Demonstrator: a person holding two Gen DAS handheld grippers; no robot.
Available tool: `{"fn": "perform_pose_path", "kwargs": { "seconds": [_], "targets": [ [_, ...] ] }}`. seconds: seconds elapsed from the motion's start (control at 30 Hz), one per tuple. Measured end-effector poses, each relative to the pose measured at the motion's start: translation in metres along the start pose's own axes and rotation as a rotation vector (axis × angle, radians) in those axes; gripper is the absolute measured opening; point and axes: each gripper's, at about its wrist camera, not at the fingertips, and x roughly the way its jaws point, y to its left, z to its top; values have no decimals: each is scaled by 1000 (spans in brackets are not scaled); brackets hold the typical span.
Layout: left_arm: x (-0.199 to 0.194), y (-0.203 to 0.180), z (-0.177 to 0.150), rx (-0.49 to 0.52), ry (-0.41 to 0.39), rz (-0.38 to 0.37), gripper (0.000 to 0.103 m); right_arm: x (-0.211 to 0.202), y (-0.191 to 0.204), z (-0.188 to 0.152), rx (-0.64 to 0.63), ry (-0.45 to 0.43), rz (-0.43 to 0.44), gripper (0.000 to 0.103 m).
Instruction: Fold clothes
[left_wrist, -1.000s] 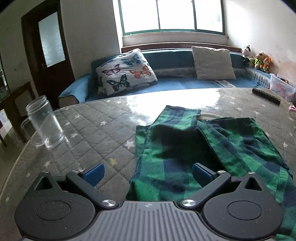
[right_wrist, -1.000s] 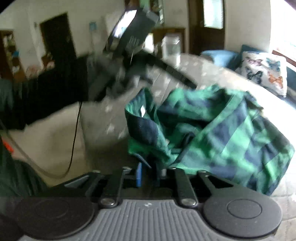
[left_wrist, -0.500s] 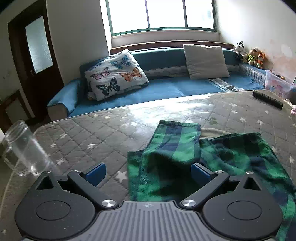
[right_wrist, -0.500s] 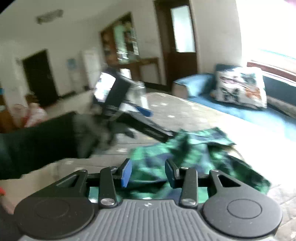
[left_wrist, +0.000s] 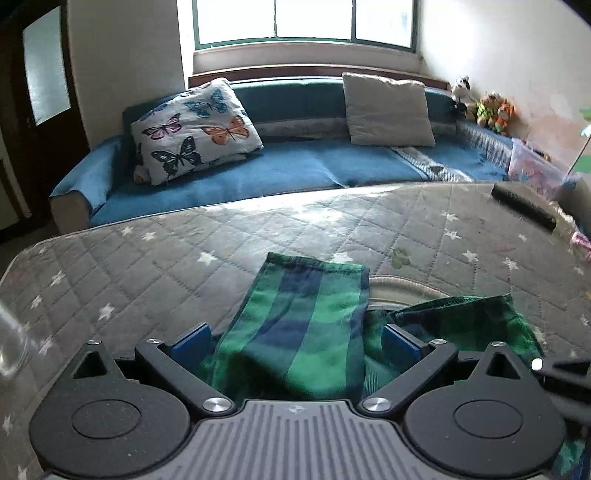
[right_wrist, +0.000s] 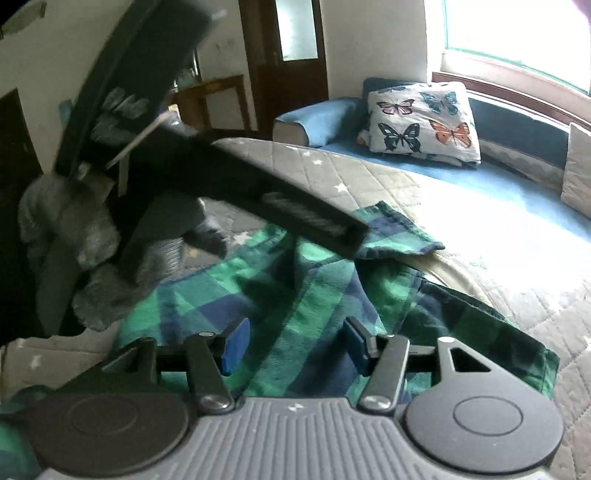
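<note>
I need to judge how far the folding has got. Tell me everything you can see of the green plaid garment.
The green plaid garment is soft woven cloth in green and navy checks. It lies on the quilted star-print table cover, partly folded: one hemmed flap is laid over the rest, with creases and loose edges beside it. The left gripper is open with the flap between its fingers; the right gripper, its jaws opening, hangs over the cloth without gripping it.
</note>
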Motion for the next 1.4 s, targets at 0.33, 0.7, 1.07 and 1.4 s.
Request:
{"fn": "perform_pose_path", "kwargs": {
  "seconds": [0.33,0.7,1.07,1.4],
  "targets": [
    [46,-7,-4,41,96,-32,25,12,-14,-8,36,43,-42,15],
    [-15,55,-20,-128,-32,62,4,-32,-32,-18,99,-26,-138,4],
    [-113,166,-88,-359,-108,345,3,-76,-36,-35,32,-51,-359,4],
    [-178,225,-171,-523,-87,527,3,-118,-78,-76,152,-69,-497,4]
  ]
}}
